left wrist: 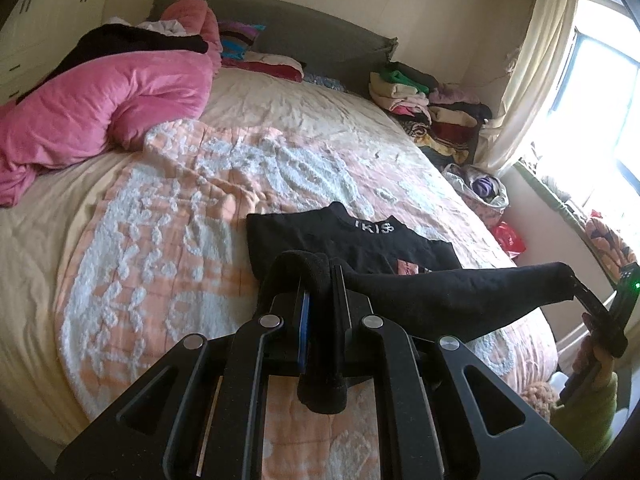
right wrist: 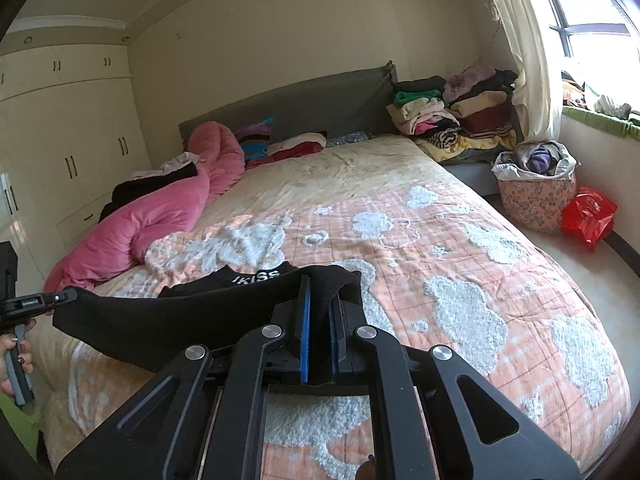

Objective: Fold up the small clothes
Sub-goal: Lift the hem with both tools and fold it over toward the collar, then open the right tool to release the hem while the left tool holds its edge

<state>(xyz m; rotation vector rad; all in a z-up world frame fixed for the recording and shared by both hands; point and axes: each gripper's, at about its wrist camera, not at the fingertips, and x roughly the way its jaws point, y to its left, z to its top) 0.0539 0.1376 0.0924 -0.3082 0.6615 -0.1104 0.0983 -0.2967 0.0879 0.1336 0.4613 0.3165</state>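
Left gripper [left wrist: 320, 276] and right gripper [right wrist: 318, 300] each clamped on one end of black knit garment [left wrist: 440, 292], stretched lower centre above peach quilted bedspread [left wrist: 160, 240]. Keep tension even, lay edges aligned.

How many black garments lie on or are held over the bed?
3: a sock stretched between both grippers, a folded piece on the blanket beyond it, one on the pink duvet. More may be hidden.

— How do the two grippers stand?
— The left gripper [left wrist: 320, 280] has its jaws clamped together, tilted downward. The right gripper [right wrist: 319, 308] is clamped likewise, roughly level with it.
— And the hands?
— One hand [right wrist: 12, 356] wraps a grip handle; probably the left.
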